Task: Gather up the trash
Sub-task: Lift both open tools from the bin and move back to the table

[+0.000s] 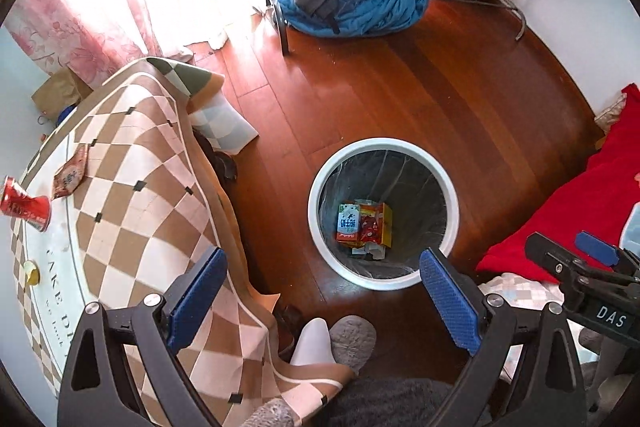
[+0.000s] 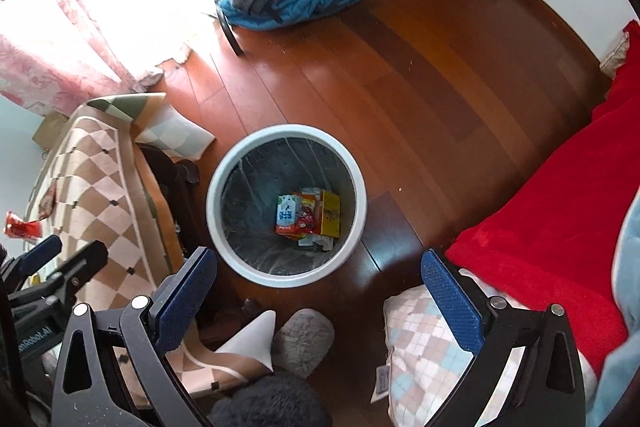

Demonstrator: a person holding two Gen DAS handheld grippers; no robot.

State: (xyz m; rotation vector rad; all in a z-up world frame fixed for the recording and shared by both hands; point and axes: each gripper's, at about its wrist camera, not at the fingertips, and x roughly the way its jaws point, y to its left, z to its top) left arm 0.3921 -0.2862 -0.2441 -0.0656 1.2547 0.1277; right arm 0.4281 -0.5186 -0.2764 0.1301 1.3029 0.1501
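A round white-rimmed trash bin (image 1: 320, 183) with a dark liner stands on the wooden floor; it also shows in the right wrist view (image 2: 224, 167). Cartons and wrappers (image 1: 364, 225) lie at its bottom, also seen from the right wrist (image 2: 308, 215). On the checkered tablecloth at the left lie a red can (image 1: 25, 207), a snack wrapper (image 1: 71, 177) and a small yellow piece (image 1: 31, 271). My left gripper (image 1: 322, 299) is open and empty, above the floor between table and bin. My right gripper (image 2: 318, 303) is open and empty, just near of the bin.
A table with a brown checkered cloth (image 1: 132, 187) is at the left. A red blanket (image 2: 552, 227) and a checkered pillow (image 2: 424, 343) are at the right. A blue clothes pile (image 1: 352, 3) and a rack leg (image 1: 282, 27) stand far. A foot and grey slipper (image 1: 352, 337) are near.
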